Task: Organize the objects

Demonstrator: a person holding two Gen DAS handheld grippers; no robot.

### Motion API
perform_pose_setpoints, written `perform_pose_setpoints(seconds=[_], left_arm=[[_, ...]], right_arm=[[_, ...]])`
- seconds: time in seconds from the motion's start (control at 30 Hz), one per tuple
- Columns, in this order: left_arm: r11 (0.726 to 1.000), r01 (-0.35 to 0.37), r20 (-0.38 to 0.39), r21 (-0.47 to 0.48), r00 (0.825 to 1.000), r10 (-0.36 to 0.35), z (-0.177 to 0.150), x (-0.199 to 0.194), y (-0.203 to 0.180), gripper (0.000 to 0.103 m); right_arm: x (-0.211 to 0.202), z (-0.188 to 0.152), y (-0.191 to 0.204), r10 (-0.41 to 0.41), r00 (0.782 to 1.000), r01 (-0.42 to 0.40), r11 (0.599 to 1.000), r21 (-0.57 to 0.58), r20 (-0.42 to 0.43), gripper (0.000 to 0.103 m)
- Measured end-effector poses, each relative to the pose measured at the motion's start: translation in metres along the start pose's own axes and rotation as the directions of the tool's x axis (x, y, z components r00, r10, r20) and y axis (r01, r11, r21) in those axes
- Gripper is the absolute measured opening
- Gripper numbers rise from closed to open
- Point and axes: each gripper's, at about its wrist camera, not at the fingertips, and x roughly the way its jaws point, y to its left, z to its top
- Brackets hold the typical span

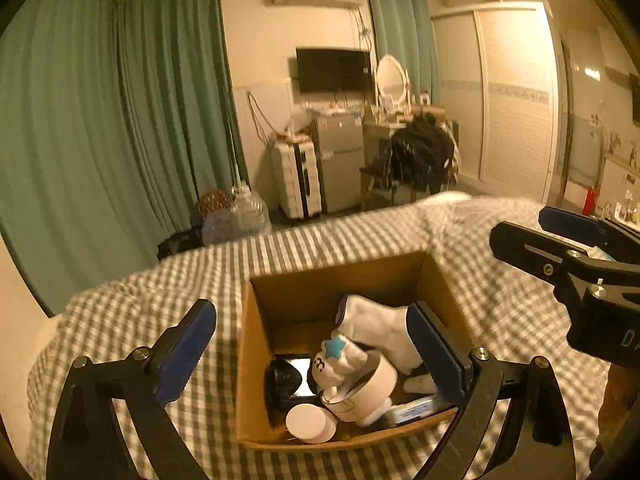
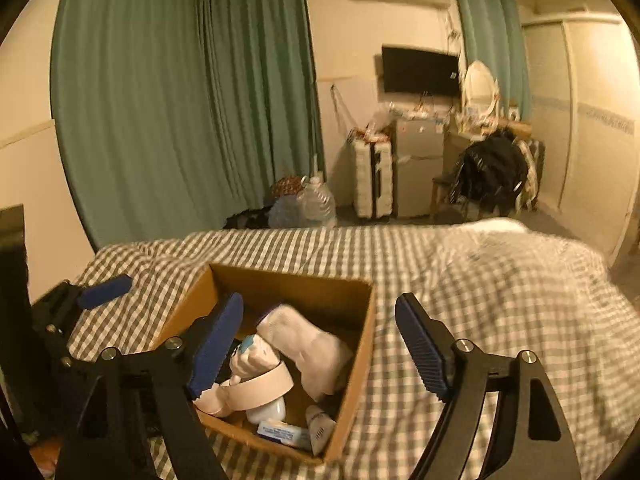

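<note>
open box of small things on the checked bed, both grippers empty above it

in the left wrist view the left gripper [image 1: 310, 354] fills the bottom of the frame, its blue fingers spread wide apart with nothing between them; one pad hangs over the bedding at lower left, the other over the box's right wall. the right gripper [image 2: 320, 346], at the bottom of the right wrist view, is likewise spread and empty, straddling the box's right wall.

the cardboard box [image 1: 276, 280] sits open-topped on the checked bedspread [image 1: 120, 320], at lower centre. inside, near the front wall, lie a round white lid [image 1: 312, 424], a roll of white tape [image 1: 374, 390] and a black object [image 1: 284, 378]. a white plush toy [image 1: 340, 360] with a blue star leans over them. behind it a folded white sock [image 1: 380, 324] has its long axis running from upper left to lower right, one end toward the far wall.

further off, past the bed at upper centre, stand green curtains [image 1: 120, 120], a suitcase [image 1: 296, 176] and a wall television [image 1: 334, 70].
</note>
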Motion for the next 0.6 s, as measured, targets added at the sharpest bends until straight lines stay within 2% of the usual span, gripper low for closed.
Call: perform_pose_setpoints(seconds=[0.13, 0.33, 0.47, 0.6], left_arm=[[1.0, -0.009, 0.073, -0.01, 0.997, 0.01, 0.018, -0.046, 0.002, 0.103], [0.999, -0.037, 0.169, -0.025, 0.985, 0.041, 0.035, -0.108, 0.008, 0.103], [0.997, -0.068, 0.224, -0.047, 0.972, 0.077, 0.034, -0.143, 0.013, 0.103], [0.994, -0.084, 0.258, -0.065, 0.961, 0.098, 0.024, -0.167, 0.019, 0.103]], right_arm=[[-0.05, 0.02, 0.004, -0.004, 0.998, 0.004, 1.0, 0.005, 0.068, 0.079], [-0.127, 0.044, 0.015, -0.021, 0.981, 0.022, 1.0, -0.006, 0.191, 0.094], [-0.165, 0.047, 0.024, -0.03, 0.965, 0.036, 0.999, -0.019, 0.259, 0.1], [-0.193, 0.039, 0.025, -0.019, 0.949, 0.024, 1.0, -0.012, 0.315, 0.101]])
